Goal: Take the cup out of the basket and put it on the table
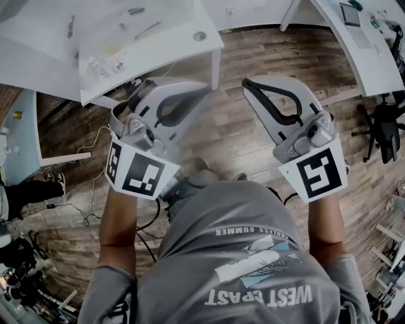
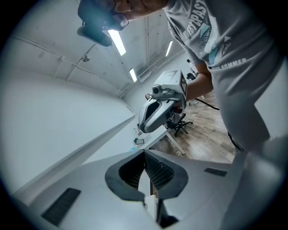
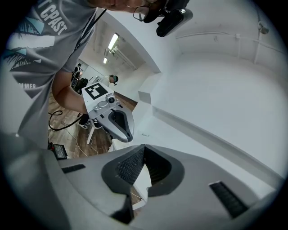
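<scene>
Holding both tools up in front of the chest, the person has the left gripper [image 1: 199,88] and the right gripper [image 1: 250,85] side by side over the wooden floor [image 1: 240,145], noses pointing forward, away from the body. That reads to me as a ready pose: nothing reached for, nothing carried.

The left gripper's own view shows its jaws pinched together at the tip, with only the bare hollow behind them and nothing inside. Same story on the right: jaws closed tip to tip, empty. Each camera catches the other tool floating beside it, apart and not touching.

Now the cup and the basket: neither shows in any view. A white table [image 1: 158,47] sits ahead and to the left, near the left gripper's nose, with a few small things [image 1: 136,19] scattered on it, too blurred to name. By my reckoning the task has not begun, and the first job is to turn and find that basket.

On to the writing. The grey T-shirt [image 1: 253,259] carries "WEST COAST" in big white letters, upside down from the head camera, with "SUMMER" in a smaller line by a beach picture. The cubes on the tools wear black-and-white square markers [image 1: 319,174], patterns only, no words.
</scene>
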Motion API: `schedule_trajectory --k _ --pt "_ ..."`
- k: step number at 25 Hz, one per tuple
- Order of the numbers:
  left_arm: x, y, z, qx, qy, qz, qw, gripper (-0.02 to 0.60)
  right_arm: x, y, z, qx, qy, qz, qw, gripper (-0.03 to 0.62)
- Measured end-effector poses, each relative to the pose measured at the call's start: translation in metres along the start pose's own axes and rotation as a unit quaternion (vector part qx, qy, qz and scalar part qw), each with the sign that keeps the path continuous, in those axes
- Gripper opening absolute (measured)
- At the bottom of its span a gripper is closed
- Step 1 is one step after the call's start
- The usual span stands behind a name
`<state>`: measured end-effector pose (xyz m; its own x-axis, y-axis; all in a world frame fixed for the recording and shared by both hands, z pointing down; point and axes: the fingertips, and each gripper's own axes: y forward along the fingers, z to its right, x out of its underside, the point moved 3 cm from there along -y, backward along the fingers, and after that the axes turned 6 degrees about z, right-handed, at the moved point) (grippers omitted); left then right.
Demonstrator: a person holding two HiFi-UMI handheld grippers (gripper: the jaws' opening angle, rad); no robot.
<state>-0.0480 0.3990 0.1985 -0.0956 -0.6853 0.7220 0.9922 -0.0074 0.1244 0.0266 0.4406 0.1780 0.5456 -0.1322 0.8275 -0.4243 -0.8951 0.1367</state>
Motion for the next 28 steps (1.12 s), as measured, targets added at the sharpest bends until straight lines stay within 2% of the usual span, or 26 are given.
schedule_trajectory --k 9,15,22,28 --pt "0.041 -0.022 -0.036 0.009 -0.010 0.013 0.9998 0.009 -0.006 0.056 0.006 0.015 -0.017 -0.024 0.999 0.012" --pt "0.053 -0.009 -0.045 0.005 -0.021 0.014 0.9997 0.009 0.003 0.063 0.019 0.008 -0.019 -0.030 0.999 0.012" --pt "0.054 0.032 -0.055 -0.014 -0.022 -0.026 0.9993 0.009 0.032 0.051 0.062 -0.010 -0.009 -0.005 1.000 0.012" --pt "0.051 0.071 -0.061 -0.030 -0.015 -0.079 0.9963 0.009 0.054 0.034 0.100 -0.034 -0.006 0.029 0.999 0.012"
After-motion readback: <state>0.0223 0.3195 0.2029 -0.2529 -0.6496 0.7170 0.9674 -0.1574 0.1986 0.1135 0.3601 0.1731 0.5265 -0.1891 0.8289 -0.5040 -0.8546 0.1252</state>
